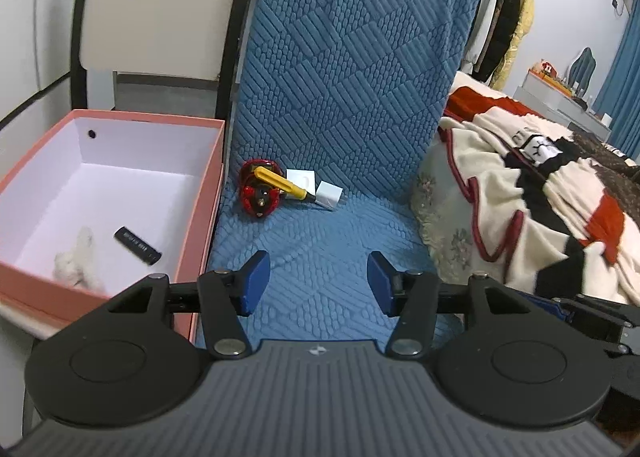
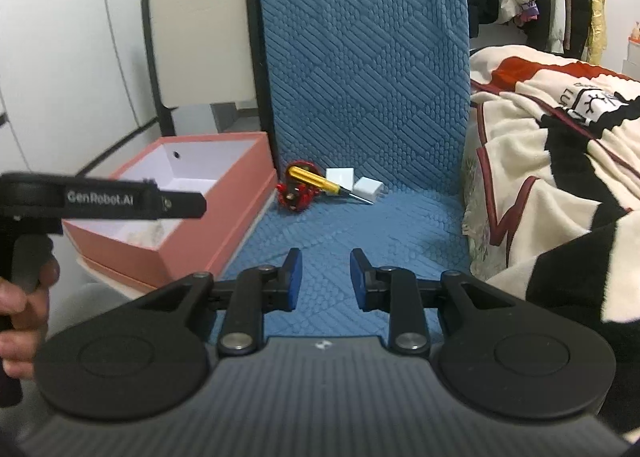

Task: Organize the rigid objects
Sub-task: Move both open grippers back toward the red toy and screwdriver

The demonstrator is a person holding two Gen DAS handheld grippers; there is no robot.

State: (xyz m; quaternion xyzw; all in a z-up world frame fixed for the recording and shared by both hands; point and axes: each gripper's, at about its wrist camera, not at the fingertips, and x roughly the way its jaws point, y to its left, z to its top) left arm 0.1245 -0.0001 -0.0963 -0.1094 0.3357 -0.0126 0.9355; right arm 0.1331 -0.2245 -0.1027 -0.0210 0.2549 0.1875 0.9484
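With both the left tool [image 1: 318, 281] and the right tool [image 2: 322, 277] spread and empty, the screwdriver [image 1: 282, 184] lay across the red toy [image 1: 259, 193] against the blue seat's [image 1: 320, 249] backrest, likely to roll if nudged, open cushion ahead, pink box [image 1: 208, 193] bordering the left.

Ahead of the claws, at the back of the blue quilted seat cushion [image 1: 320, 241]: one shiny red round toy [image 1: 258, 193], one yellow-handled screwdriver [image 1: 282, 182], and two white items, one flat card-like packet [image 1: 301, 178] and one small cube-shaped plug [image 1: 329, 196]. To the left of the claws: one pink cardboard box with white lining [image 1: 212, 177], containing one black oblong stick [image 1: 137, 245] and one white fluffy object [image 1: 76, 263].
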